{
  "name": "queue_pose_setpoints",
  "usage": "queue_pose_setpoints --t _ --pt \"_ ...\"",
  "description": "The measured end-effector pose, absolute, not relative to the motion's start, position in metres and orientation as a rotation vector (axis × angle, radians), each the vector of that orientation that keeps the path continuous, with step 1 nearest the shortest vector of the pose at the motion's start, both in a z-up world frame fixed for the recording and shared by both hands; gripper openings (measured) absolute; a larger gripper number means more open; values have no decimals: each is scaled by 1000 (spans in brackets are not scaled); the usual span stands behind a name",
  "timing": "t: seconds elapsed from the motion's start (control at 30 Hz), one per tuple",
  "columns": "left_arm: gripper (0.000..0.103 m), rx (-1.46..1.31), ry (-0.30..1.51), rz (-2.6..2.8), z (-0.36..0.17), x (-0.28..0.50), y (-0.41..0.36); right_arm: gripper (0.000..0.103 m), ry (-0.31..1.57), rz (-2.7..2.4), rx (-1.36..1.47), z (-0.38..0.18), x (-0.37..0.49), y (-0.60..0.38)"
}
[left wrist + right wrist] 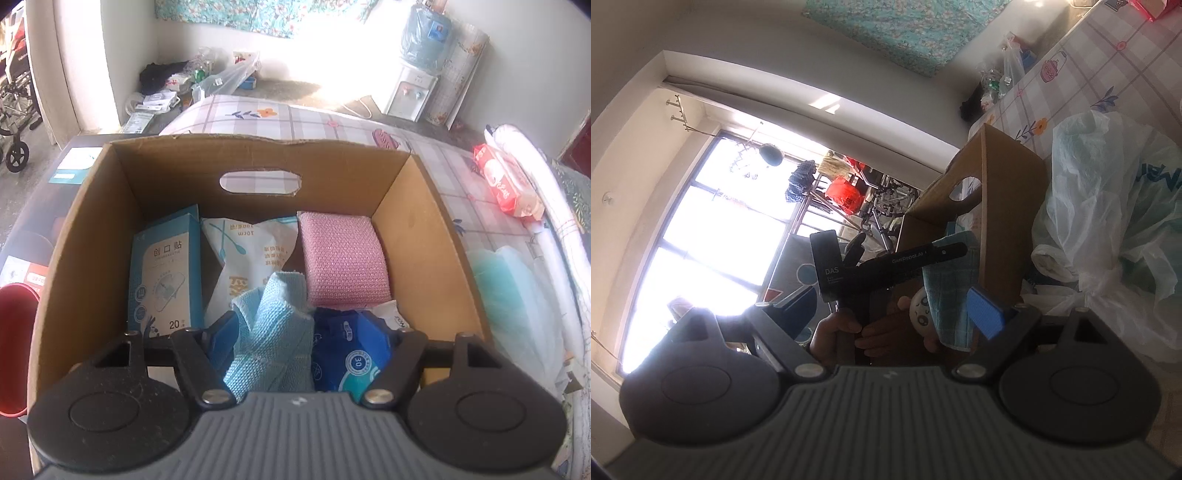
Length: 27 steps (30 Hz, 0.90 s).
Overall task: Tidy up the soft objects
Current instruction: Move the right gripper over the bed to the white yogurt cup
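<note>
An open cardboard box (258,162) stands on a checked tablecloth. Inside it are a band-aid carton (166,273), a white cotton-swab bag (251,251), a pink knitted pad (343,258) and a blue packet (351,350). A light blue cloth (273,332) lies crumpled on top, between the spread fingers of my left gripper (310,328), which is open and does not pinch it. In the right wrist view the box (1008,206) is seen from the side, with the cloth (945,295) at its rim and a hand (842,332) holding the left tool. My right gripper (890,306) is open and holds nothing.
A red wet-wipes pack (506,184) and a pale green plastic bag (509,295) lie to the right of the box. A white plastic bag (1108,221) is bunched beside the box. A red bucket (14,350) stands at the left, and a water dispenser (410,92) behind.
</note>
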<state>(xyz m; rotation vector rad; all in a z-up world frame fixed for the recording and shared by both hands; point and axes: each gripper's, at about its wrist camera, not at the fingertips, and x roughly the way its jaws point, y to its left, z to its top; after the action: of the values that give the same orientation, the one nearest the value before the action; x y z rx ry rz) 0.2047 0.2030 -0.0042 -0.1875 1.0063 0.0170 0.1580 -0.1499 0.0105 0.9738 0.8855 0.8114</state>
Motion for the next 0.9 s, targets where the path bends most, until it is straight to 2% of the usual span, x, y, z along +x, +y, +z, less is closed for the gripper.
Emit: queue_pose_setpoints --t 0.23,0.47,0.9 --pt "73 -162 837 -5 46 151 170 90 785 695 914 23 134 -187" --pt "83 -47 731 -212 69 111 81 93 690 456 778 36 93 -247" --pt "82 128 715 -458 25 98 -57 93 716 244 826 -9 52 -322"
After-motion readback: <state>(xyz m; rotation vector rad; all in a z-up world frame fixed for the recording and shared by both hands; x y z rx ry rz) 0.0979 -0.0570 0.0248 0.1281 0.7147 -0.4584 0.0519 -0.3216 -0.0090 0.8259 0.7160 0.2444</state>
